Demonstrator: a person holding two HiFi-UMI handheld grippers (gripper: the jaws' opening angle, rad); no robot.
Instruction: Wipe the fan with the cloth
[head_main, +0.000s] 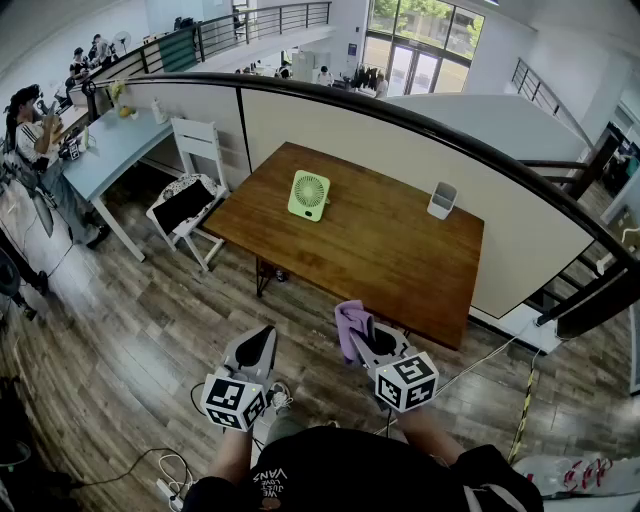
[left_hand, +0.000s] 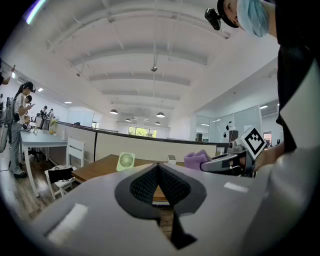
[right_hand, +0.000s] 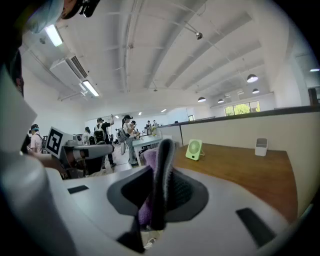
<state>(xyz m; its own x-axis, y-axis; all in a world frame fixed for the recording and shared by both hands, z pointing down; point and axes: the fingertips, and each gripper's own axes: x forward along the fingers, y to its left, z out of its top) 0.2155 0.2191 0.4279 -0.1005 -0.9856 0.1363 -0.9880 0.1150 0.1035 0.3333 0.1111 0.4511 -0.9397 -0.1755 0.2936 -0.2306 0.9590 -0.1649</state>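
Observation:
A small green fan (head_main: 309, 194) stands upright on the brown wooden table (head_main: 380, 262), toward its far left; it also shows as the fan (left_hand: 125, 161) and the fan (right_hand: 194, 149). My right gripper (head_main: 357, 335) hovers over the table's near edge, shut on a purple cloth (head_main: 349, 320) that sticks up between its jaws, seen as the cloth (right_hand: 152, 172). My left gripper (head_main: 259, 345) is held beside it, off the table's near edge, jaws shut with nothing in them. Both grippers are well short of the fan.
A white cup-like holder (head_main: 442, 200) stands at the table's far right. A white chair (head_main: 192, 190) sits left of the table, with a light blue desk (head_main: 110, 150) beyond. A low partition wall (head_main: 400, 150) backs the table. People stand at far left.

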